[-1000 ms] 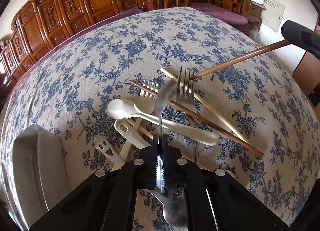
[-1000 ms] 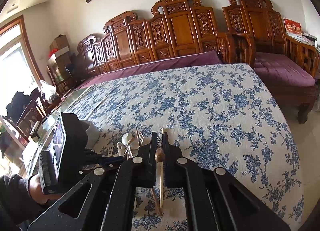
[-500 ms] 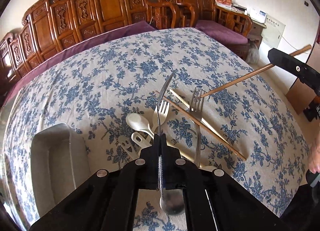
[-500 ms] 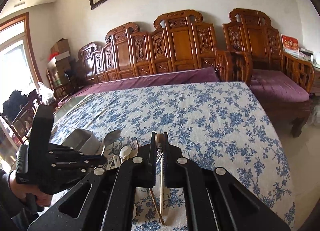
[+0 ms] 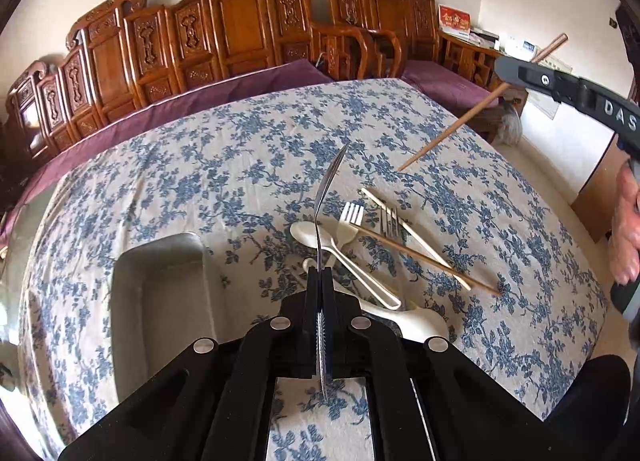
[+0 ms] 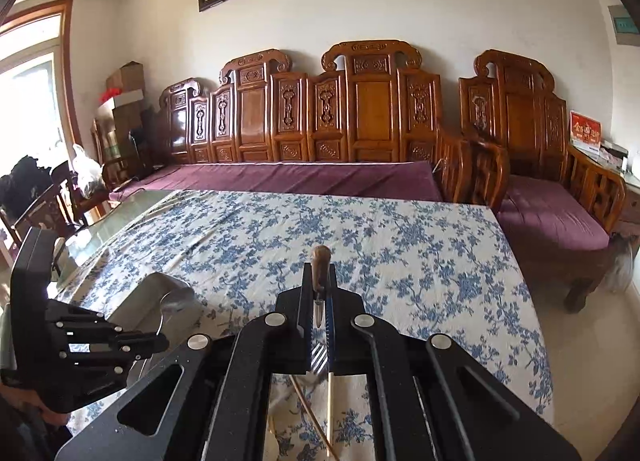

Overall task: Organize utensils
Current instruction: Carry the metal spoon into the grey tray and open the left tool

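From the left wrist, the left gripper point(image 5: 320, 281) has lifted clear of the pile, jaws pinching a slim steel spoon point(image 5: 325, 205) by its handle edge-on, now nearer the grey metal tray point(image 5: 132, 285). From the right wrist, the right gripper point(image 6: 319, 281) has risen too, clamped on a brown wooden chopstick point(image 6: 321, 261); both look ready for sorting.

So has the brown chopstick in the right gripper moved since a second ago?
Yes. The brown chopstick has lifted off the metal fork and utensil pile, and now hangs above the tablecloth.
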